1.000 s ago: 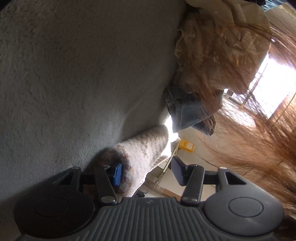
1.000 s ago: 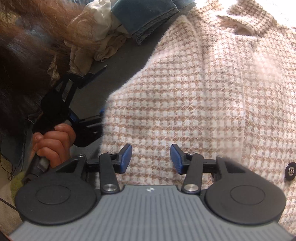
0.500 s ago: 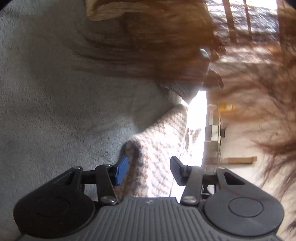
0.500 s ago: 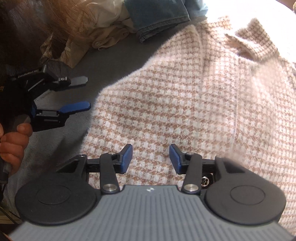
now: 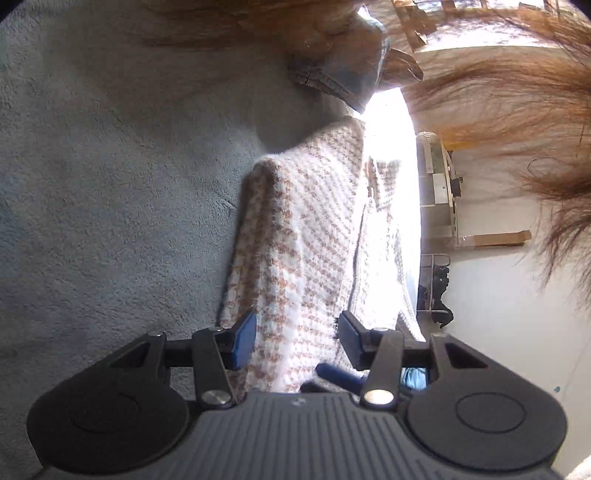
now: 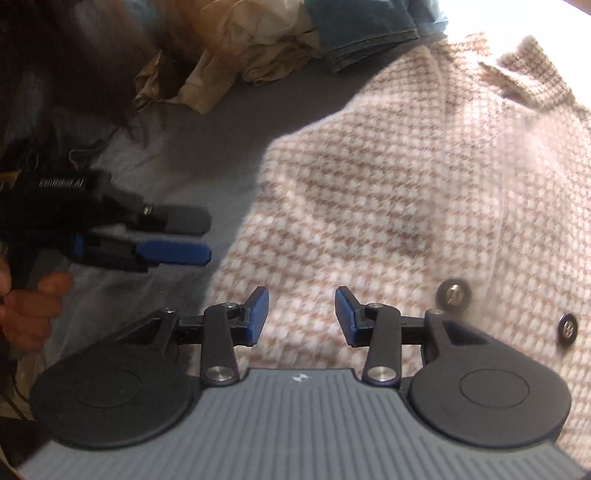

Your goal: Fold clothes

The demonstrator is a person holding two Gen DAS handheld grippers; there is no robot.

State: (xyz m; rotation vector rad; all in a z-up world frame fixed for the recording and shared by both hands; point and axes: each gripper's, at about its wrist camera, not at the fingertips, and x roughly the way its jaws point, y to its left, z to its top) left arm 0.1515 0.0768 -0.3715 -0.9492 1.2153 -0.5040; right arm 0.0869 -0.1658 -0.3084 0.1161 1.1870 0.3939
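Observation:
A cream and tan houndstooth jacket (image 6: pixel 388 184) lies spread on a grey fleece blanket (image 6: pixel 207 122). Its collar is at the far right and two dark buttons (image 6: pixel 453 295) sit near my right finger. My right gripper (image 6: pixel 301 317) hovers just over the jacket's near edge. Its jaws are closing, with fabric below them but nothing pinched. My left gripper (image 6: pixel 207 236) is held level to the left of the jacket, open and empty, a small gap off its edge. The left wrist view looks along the jacket (image 5: pixel 306 229), and the left gripper (image 5: pixel 297 339) frames its raised edge without touching it.
A denim garment (image 6: pixel 362 29) and a crumpled beige garment (image 6: pixel 229 55) lie at the far side of the blanket. Long brown hair (image 5: pixel 517 92) hangs across the left wrist view. A hand (image 6: pixel 33 302) grips the left tool. Bare blanket (image 5: pixel 110 184) stretches left of the jacket.
My left gripper has come away from the jacket's left edge, risen and rolled level. My right gripper has slid right across the jacket toward the buttons, its jaws a little narrower.

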